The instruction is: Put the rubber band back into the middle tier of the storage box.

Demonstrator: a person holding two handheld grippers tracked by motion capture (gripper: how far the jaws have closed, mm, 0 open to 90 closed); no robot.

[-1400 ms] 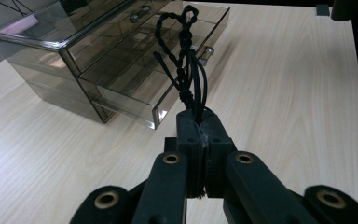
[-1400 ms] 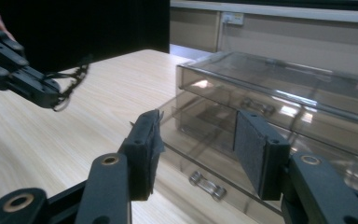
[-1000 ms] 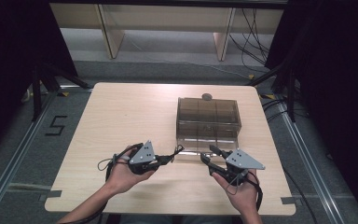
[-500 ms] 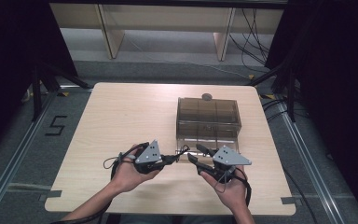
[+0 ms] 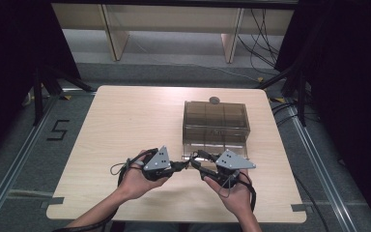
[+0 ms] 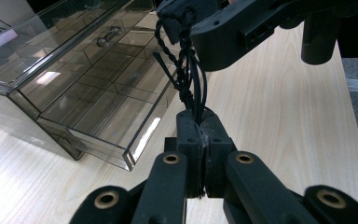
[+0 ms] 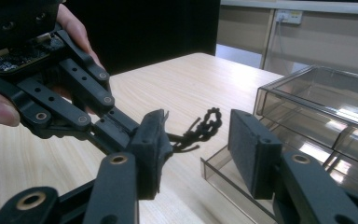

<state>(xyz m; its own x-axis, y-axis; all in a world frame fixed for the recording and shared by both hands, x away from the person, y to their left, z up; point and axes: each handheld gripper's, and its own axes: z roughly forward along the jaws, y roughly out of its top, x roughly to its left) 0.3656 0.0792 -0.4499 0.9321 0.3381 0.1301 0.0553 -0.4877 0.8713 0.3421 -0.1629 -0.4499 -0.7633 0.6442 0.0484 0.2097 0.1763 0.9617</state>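
A black twisted cord [image 6: 186,70] is pinched in my left gripper [image 6: 200,126], which is shut on its lower end. The cord [image 7: 205,126] sticks out from the left gripper [image 7: 88,107] into the gap of my right gripper [image 7: 203,144], whose jaws stand open around it without touching. In the high view both grippers meet near the table's front, left gripper [image 5: 176,166] and right gripper [image 5: 198,166] tip to tip. Just behind them stands a smoky clear drawer box [image 5: 216,126], its bottom drawer [image 6: 116,121] pulled partly out.
A small round grey knob [image 5: 214,100] lies on the table behind the box. The light wooden table [image 5: 125,121] has free room to the left of the box. Shelving legs and cables stand on the floor beyond the far edge.
Both hands have moved toward each other: the right gripper slid left and the left gripper right, so the tips now meet at the cord in front of the drawer.
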